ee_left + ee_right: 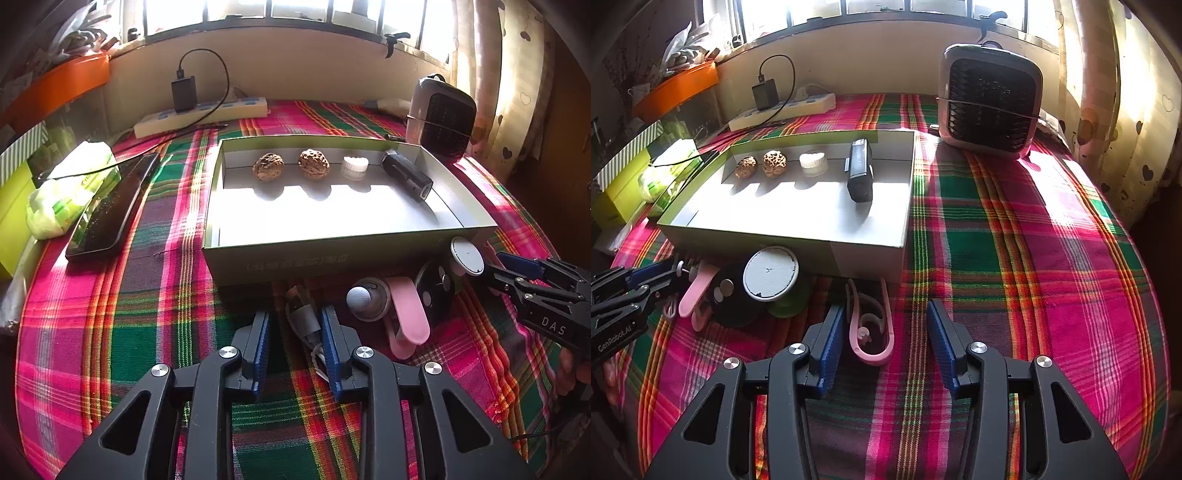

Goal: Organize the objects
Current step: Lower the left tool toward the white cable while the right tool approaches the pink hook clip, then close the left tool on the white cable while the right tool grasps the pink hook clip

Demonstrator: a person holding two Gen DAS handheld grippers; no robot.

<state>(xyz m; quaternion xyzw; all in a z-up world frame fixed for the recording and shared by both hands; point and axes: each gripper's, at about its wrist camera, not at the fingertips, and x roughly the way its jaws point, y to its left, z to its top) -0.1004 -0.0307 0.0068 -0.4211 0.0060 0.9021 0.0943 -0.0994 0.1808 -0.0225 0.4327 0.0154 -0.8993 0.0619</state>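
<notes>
Left wrist view: left gripper (295, 350), jaws part-open, brackets a small grey adapter (303, 317) ungripped; right gripper (886, 347) gapes empty beside the pink clip (871, 325). Closing off-centre could squirt the adapter sideways.

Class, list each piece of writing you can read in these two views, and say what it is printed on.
"DAS": on the right gripper body, cut off by the frame edge.
"GenRobot.AI": on the left gripper body.
Front wall of the box: pale characters, appearing upside down, too faint to read.
Green tissue pack: print too blurred to read.
</notes>
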